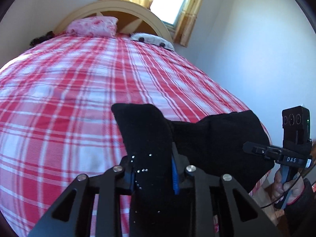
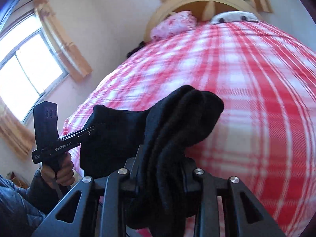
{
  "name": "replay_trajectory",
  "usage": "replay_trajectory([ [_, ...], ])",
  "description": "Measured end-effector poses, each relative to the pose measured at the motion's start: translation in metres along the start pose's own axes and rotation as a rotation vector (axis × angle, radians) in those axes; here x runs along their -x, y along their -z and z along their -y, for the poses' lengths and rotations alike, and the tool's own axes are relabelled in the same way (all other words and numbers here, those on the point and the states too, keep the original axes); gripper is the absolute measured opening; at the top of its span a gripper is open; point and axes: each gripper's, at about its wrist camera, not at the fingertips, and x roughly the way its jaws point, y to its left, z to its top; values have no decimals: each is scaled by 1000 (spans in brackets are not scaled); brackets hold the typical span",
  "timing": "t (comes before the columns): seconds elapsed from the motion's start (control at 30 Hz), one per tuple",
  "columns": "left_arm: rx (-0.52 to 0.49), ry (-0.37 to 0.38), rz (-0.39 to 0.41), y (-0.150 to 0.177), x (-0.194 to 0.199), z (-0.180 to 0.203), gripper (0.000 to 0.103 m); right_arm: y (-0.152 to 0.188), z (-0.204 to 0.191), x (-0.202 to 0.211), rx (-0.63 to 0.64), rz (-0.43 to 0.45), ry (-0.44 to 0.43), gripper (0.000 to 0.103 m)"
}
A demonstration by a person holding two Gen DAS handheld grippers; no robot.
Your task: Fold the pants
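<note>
From my left wrist camera I see the left gripper [image 1: 154, 169] clamped narrow on a bunched edge of the black pants [image 1: 213, 138], its blue pads [image 1: 174, 175] pressing the cloth from both sides; small shiny studs dot that fold. The pants hang lifted over the near end of the red-and-white plaid bed [image 1: 79, 98], stretched across to the right gripper [image 1: 246, 147], whose tip bites the far corner of the cloth while a hand [image 1: 286, 187] squeezes its handle. My right wrist camera shows what the first cannot: the right gripper [image 2: 164, 167] closed tight on a thick ribbed wad of the pants [image 2: 177, 122], and the left gripper [image 2: 94, 128] seen side-on, held by a hand [image 2: 59, 169] with a blue quilted sleeve [image 2: 13, 203]. Only this view takes in the side window [image 2: 29, 65]; both show the pink pillow [image 1: 92, 26] by the curved headboard [image 1: 126, 7].
</note>
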Motion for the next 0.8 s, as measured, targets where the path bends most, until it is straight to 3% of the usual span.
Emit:
replay_trajectory([
  [0.17,28,-128,89,-12,30,-39,28,-29,-43,-33,113,0,-65,30],
  [0.37,58,-352,130,-18,42,-94,28,-62,-90,-109,184,-35,-142,30],
  [0.6,167,-443,118,-23,32,-143,28,-85,-132,-186,301,-82,-105,30],
  [0.8,202,-491,89,-16,26,-158,28,-96,-134,-219,333,-102,-78,30],
])
